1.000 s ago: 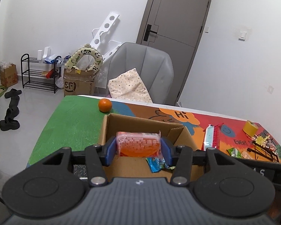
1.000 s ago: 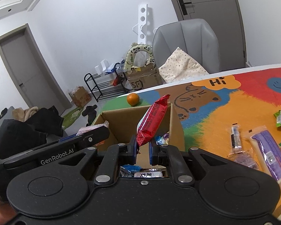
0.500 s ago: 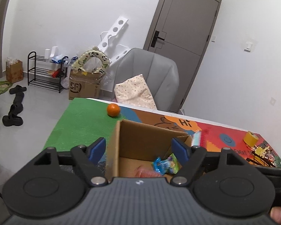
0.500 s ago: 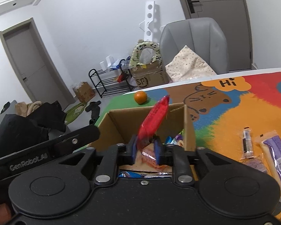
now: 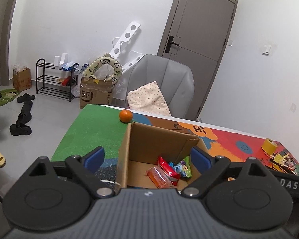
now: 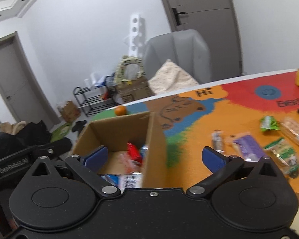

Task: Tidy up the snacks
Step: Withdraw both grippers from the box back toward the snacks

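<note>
**Both grippers empty above the box**

The left gripper point(image 5: 147, 159) and right gripper point(image 6: 154, 157) gape wide, holding nothing. Snack packets point(image 5: 165, 171) lie inside the cardboard box point(image 5: 127, 151); more packets point(image 6: 247, 145) lie on the table point(image 6: 199, 131).

**Materials and finishes**

Cardboard box point(image 5: 149, 145): plain brown corrugated card, matt. Snack packets inside, e.g. red packet point(image 5: 168, 168) and orange packet point(image 5: 158, 177): glossy plastic film. Table mat point(image 5: 93, 131): rough, grainy, matt (looks foamy). Left gripper point(image 5: 148, 158): matt black plastic, blue pads point(image 5: 94, 157); silver metal screws. Tape roll point(image 5: 270, 144): glossy yellow.
</note>
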`<state>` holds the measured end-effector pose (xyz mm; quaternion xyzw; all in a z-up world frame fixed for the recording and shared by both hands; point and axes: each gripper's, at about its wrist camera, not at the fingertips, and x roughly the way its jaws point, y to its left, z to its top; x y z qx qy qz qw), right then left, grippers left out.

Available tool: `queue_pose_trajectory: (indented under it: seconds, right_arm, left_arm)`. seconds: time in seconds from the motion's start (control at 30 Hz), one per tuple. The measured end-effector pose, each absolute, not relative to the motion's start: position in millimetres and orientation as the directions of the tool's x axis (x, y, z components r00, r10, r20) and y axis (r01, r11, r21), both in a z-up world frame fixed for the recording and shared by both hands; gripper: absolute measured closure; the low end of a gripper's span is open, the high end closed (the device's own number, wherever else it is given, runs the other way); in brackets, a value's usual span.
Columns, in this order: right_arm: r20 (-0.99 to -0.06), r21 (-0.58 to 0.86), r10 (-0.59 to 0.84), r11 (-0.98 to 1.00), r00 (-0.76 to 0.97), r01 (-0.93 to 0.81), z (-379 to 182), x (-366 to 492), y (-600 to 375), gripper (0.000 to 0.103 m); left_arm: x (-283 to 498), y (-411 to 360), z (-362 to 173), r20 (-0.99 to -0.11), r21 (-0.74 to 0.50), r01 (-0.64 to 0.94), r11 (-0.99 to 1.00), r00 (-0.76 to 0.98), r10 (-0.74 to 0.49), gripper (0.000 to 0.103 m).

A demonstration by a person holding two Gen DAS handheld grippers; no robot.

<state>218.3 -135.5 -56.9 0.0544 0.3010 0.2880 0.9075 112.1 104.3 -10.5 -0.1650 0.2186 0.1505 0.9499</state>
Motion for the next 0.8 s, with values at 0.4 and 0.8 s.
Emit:
queue_pose_trajectory:
  seconds: [0.4,0.8]
  right_arm:
    - [-0.558,0.262,0.467,0.883,0.686,-0.389,-64,216,-193,0.000]
    - [-0.529,0.270,0.428,0.904,0.733,-0.332,-67,217,-242,0.000]
  left_arm:
    - [111,64,-12,-0.468,-0.230,-0.294,0.928,0.869,0.159,0.010]
    - [116,31,-13,-0.477,-0.209,-0.242,0.948,0.871,0.117,0.010]
